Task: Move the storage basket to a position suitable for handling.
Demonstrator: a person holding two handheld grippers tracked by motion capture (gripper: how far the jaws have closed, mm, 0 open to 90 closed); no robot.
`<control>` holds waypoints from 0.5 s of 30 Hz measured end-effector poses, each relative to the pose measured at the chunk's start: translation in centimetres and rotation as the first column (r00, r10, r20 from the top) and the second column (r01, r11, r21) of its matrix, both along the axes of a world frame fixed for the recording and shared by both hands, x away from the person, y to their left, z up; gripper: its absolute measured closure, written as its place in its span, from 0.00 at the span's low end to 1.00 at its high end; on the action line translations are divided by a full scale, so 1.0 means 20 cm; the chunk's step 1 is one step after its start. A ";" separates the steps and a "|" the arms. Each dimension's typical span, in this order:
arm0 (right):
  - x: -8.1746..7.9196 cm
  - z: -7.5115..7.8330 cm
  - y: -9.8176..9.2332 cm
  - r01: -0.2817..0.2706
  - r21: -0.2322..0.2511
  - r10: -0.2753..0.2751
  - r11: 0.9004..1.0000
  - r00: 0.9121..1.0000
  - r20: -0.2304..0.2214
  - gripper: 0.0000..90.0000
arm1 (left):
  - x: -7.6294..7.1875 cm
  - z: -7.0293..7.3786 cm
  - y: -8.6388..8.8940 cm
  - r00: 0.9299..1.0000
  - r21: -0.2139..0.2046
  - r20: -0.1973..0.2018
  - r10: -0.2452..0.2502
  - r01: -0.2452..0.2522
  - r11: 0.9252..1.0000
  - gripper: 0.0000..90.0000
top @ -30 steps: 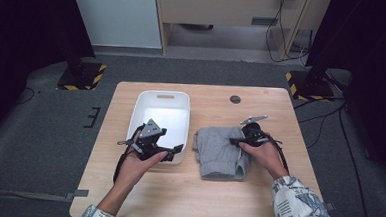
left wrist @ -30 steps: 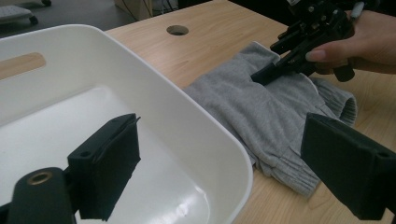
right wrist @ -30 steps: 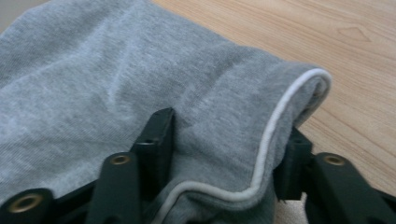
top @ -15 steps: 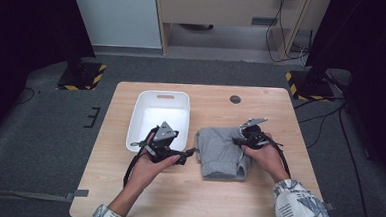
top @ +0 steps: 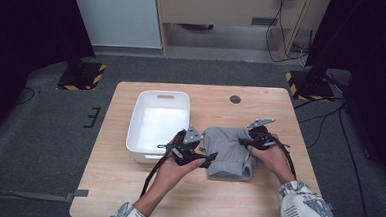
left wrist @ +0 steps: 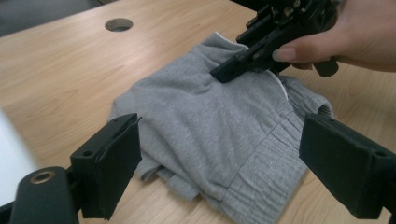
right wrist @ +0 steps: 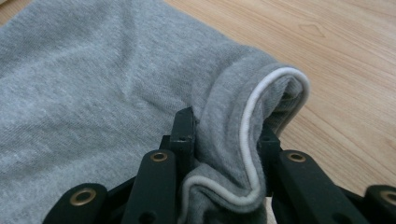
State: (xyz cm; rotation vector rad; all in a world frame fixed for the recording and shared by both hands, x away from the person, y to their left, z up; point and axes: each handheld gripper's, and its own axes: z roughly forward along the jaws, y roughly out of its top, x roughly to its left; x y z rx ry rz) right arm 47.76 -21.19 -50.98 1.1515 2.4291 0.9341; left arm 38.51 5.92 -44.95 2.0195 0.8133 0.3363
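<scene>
Your right gripper (right wrist: 226, 149) has just closed on the grey garment's (top: 227, 153) 3 o'clock edge; your left gripper (left wrist: 219, 163) gapes apart at its 9 o'clock side.

Left gripper (top: 209, 157) jaws wide apart; right gripper (top: 245, 141) jaws just closed, clamping.

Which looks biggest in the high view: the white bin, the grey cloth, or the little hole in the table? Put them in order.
1. Bin, the biggest.
2. Cloth, a bit smaller than the bin, folded beside it.
3. Hole, by far the smallest, just a dark dot near the table's far edge.
</scene>
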 end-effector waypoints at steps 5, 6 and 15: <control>-0.01 -0.01 -0.02 0.004 0.015 -0.004 1.000 1.000 0.003 0.77 | 0.03 -0.09 -0.11 0.999 0.055 -0.023 0.023 -0.022 0.998 0.14; -0.01 -0.01 -0.02 0.002 0.016 -0.002 1.000 1.000 0.005 0.77 | 0.03 -0.11 -0.13 0.999 0.067 -0.021 0.030 -0.028 0.997 0.14; -0.02 -0.01 -0.08 0.018 0.025 -0.018 1.000 1.000 0.000 0.76 | 0.07 -0.22 -0.20 0.993 0.086 -0.039 0.107 -0.104 0.991 0.14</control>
